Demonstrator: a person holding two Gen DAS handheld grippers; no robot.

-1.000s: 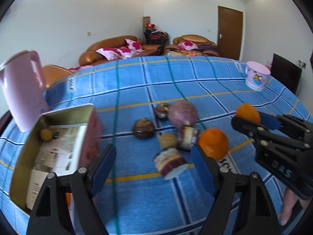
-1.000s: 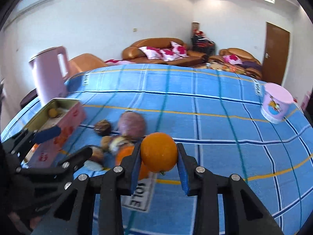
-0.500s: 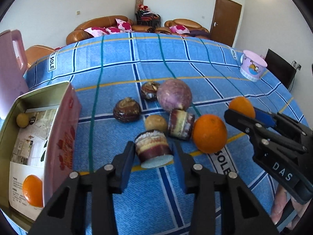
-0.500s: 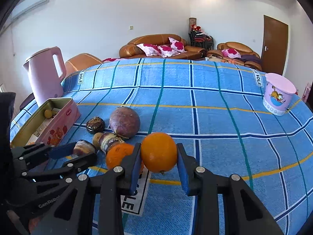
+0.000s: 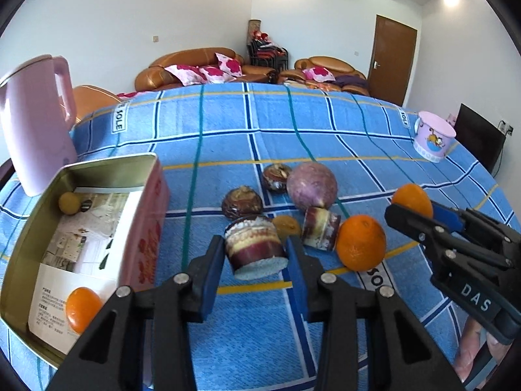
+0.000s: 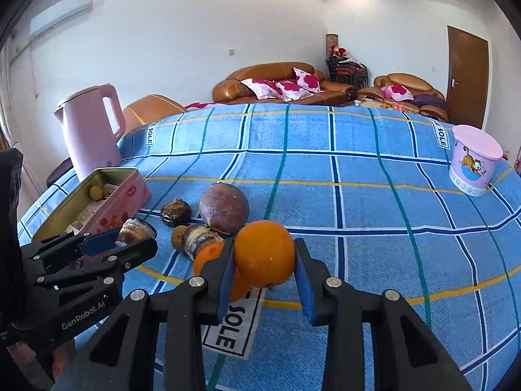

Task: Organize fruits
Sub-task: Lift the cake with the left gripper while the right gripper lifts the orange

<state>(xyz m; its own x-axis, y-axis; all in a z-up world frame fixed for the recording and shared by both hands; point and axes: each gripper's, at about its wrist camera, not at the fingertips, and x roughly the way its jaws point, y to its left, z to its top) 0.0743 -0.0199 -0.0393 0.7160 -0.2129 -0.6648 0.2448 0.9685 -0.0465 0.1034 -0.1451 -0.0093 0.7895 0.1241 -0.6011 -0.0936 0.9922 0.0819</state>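
My left gripper (image 5: 255, 254) is shut on a cut purple-and-white fruit piece (image 5: 254, 247), held just above the blue checked cloth. My right gripper (image 6: 264, 262) is shut on an orange (image 6: 264, 254) and holds it above the cloth; it also shows in the left wrist view (image 5: 412, 197). On the cloth lie another orange (image 5: 360, 242), a second cut piece (image 5: 320, 228), a round purple fruit (image 5: 311, 185), two dark brown fruits (image 5: 242, 202) and a small yellow-brown fruit (image 5: 286, 224). An open pink tin (image 5: 153, 215) at the left holds a small orange (image 5: 83, 304) and a yellow fruit (image 5: 69, 202).
A pink kettle (image 5: 34, 130) stands behind the tin at the far left. A pink lidded cup (image 5: 433, 141) stands at the far right of the table. Sofas and a door lie beyond the table's far edge.
My left gripper has moved in over the cut fruit piece, shut on it and lifted it slightly. My right gripper still holds its orange in about the same place.
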